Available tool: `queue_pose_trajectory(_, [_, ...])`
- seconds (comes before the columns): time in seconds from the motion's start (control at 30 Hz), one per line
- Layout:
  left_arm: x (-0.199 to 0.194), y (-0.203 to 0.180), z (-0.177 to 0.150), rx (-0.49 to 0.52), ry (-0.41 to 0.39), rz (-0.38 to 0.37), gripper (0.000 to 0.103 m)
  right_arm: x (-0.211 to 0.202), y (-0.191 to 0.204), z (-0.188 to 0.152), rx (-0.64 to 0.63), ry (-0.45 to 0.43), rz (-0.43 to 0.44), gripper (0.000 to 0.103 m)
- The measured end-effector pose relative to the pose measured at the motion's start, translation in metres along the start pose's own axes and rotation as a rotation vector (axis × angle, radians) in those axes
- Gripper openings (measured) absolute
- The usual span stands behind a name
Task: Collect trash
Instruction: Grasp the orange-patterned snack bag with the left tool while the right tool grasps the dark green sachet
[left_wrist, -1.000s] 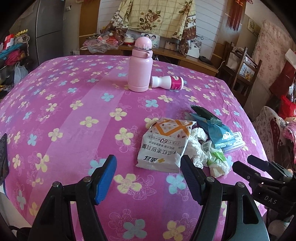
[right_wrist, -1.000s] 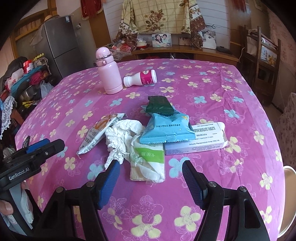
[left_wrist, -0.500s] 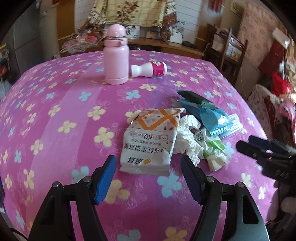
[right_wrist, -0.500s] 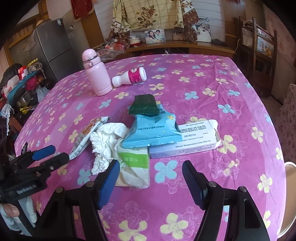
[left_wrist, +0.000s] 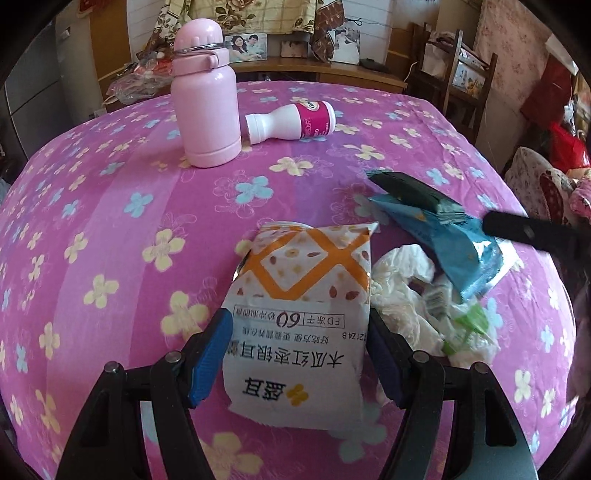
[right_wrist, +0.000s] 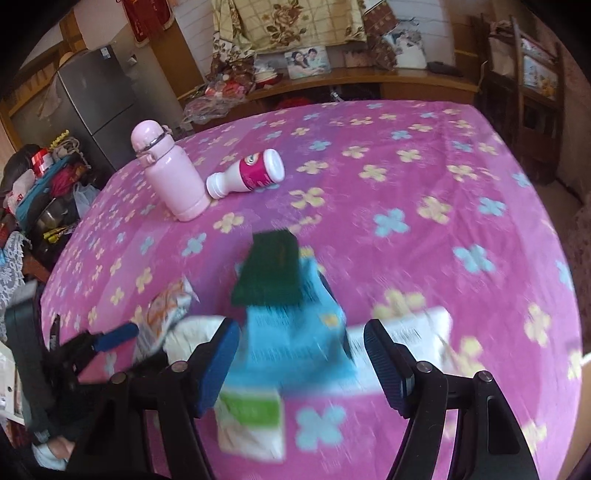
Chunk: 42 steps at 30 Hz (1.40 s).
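Note:
A white and orange snack packet (left_wrist: 301, 314) lies between the open fingers of my left gripper (left_wrist: 299, 354); I cannot tell whether they touch it. To its right lie crumpled white tissue (left_wrist: 402, 273), a green and white wrapper (left_wrist: 469, 325), a blue packet (left_wrist: 439, 240) and a dark green packet (left_wrist: 406, 188). My right gripper (right_wrist: 303, 354) is open, its fingers on either side of the blue packet (right_wrist: 295, 332). The dark green packet (right_wrist: 271, 269) lies on it, a white medicine box (right_wrist: 399, 336) beside it and the green and white wrapper (right_wrist: 251, 421) below.
A pink flask (left_wrist: 207, 99) stands upright at the back of the flowered pink table (left_wrist: 110, 221), with a small white and pink bottle (left_wrist: 291, 122) lying beside it. Wooden chairs (left_wrist: 458, 74), a sideboard and a fridge (right_wrist: 92, 99) surround the table.
Both grippers have moved forward and down toward the trash. The left now has the snack packet between its fingers; the right has the blue packet between its fingers. Both stay open.

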<state>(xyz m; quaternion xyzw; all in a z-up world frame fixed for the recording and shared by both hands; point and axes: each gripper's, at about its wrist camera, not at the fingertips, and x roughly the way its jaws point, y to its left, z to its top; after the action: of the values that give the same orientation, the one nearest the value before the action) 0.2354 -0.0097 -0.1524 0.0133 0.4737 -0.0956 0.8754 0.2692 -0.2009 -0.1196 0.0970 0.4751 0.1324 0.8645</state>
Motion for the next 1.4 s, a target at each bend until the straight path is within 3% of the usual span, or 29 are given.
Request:
queue_pose_trajectory(0.23, [0.003,0.012,0.005,0.005,0.005,-0.056,0.072,0.063,0.007,0.036,0.01,0.108,0.036,0.074])
queue_pose_trajectory(0.4, [0.003,0.024,0.003,-0.032,0.01,-0.125,0.069,0.078,0.016,0.037,-0.028,0.106,0.038,0.073])
queue_pose_trajectory(0.47, [0.003,0.026,0.002,-0.043,0.011,-0.163,0.05,0.079,0.017,0.036,-0.041,0.092,0.028,0.054])
queue_pose_trajectory(0.57, [-0.004,0.021,0.003,-0.024,-0.01,-0.154,0.032,0.076,0.018,0.034,-0.054,0.08,0.033,0.054])
queue_pose_trajectory(0.7, [-0.017,0.023,0.005,-0.024,-0.04,-0.153,0.021,0.063,0.022,0.035,-0.106,0.048,-0.008,0.06])
queue_pose_trajectory(0.73, [-0.017,0.025,0.006,-0.032,-0.04,-0.158,0.021,0.061,0.022,0.037,-0.11,0.05,-0.025,0.071])
queue_pose_trajectory(0.77, [-0.016,0.028,0.007,-0.042,-0.038,-0.165,0.021,0.06,0.021,0.039,-0.109,0.052,-0.033,0.075])
queue_pose_trajectory(0.97, [-0.015,0.038,0.012,-0.077,-0.023,-0.182,0.026,0.063,0.018,0.052,-0.129,0.058,-0.087,0.076])
queue_pose_trajectory(1.0, [-0.015,0.038,0.013,-0.083,-0.021,-0.18,0.03,0.067,0.018,0.054,-0.129,0.07,-0.088,0.076])
queue_pose_trajectory(1.07, [-0.011,0.041,0.014,-0.092,-0.008,-0.151,0.05,0.074,0.018,0.058,-0.119,0.078,-0.053,0.076])
queue_pose_trajectory(1.3, [0.007,0.05,0.015,-0.132,0.008,-0.139,0.053,0.115,0.038,0.065,-0.234,0.129,-0.061,0.076])
queue_pose_trajectory(1.33, [0.008,0.048,0.015,-0.125,0.008,-0.135,0.053,0.12,0.038,0.065,-0.239,0.132,-0.067,0.076])
queue_pose_trajectory(1.4, [0.009,0.044,0.014,-0.103,0.005,-0.125,0.051,0.121,0.036,0.064,-0.231,0.117,-0.063,0.056])
